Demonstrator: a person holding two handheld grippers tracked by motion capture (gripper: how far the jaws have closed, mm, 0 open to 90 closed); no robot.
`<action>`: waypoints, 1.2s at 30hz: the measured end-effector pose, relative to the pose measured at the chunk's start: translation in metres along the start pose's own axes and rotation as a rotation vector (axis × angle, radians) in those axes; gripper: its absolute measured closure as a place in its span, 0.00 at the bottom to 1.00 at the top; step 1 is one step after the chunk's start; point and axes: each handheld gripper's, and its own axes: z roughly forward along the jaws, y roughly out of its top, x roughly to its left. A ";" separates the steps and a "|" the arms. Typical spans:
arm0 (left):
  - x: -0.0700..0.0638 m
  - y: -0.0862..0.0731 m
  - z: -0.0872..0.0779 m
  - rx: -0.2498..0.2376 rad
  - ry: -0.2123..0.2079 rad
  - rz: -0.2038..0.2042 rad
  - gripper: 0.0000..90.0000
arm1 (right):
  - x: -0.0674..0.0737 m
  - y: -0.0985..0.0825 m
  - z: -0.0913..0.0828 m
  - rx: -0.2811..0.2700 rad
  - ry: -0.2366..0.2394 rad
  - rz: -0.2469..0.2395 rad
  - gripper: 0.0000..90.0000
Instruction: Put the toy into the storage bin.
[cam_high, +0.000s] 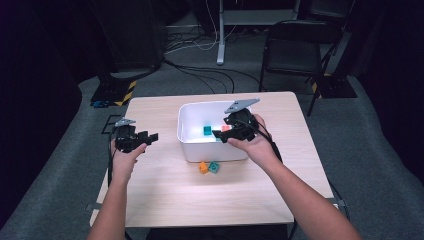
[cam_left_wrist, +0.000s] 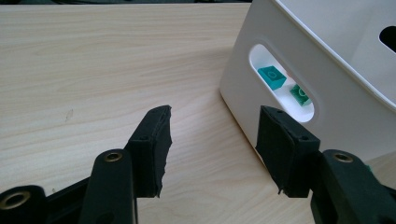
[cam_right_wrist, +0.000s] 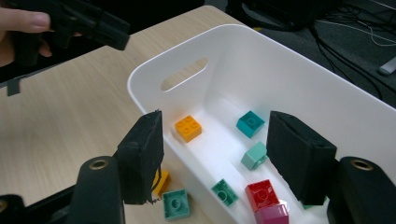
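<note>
The right gripper (cam_right_wrist: 215, 154) is hanging released over the white bin (cam_right_wrist: 299, 79), bricks lying below its jaws. The left gripper (cam_left_wrist: 212, 149) is resting released just beside the bin's handle slot (cam_left_wrist: 280, 81).

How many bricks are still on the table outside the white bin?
2: an orange brick and a green brick, side by side against the bin's near wall. The bin could hide others behind it.

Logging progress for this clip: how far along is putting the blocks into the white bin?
Mostly done. Several blocks already lie in the white bin, among them an orange block and a red block. Nothing is in hand: the right gripper hangs open over the bin, and the left gripper is open beside it. Left: the orange block on the table and the green block on the table.
</note>
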 end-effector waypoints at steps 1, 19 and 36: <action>0.000 0.000 0.000 0.000 -0.001 0.001 0.49 | 0.002 -0.001 -0.002 -0.003 0.004 -0.006 0.40; -0.002 0.001 -0.002 -0.010 -0.003 0.003 0.49 | 0.053 -0.074 0.029 0.051 0.024 -0.083 0.46; 0.000 0.001 -0.003 -0.012 -0.003 0.001 0.49 | 0.052 -0.116 0.094 0.152 0.027 -0.073 0.51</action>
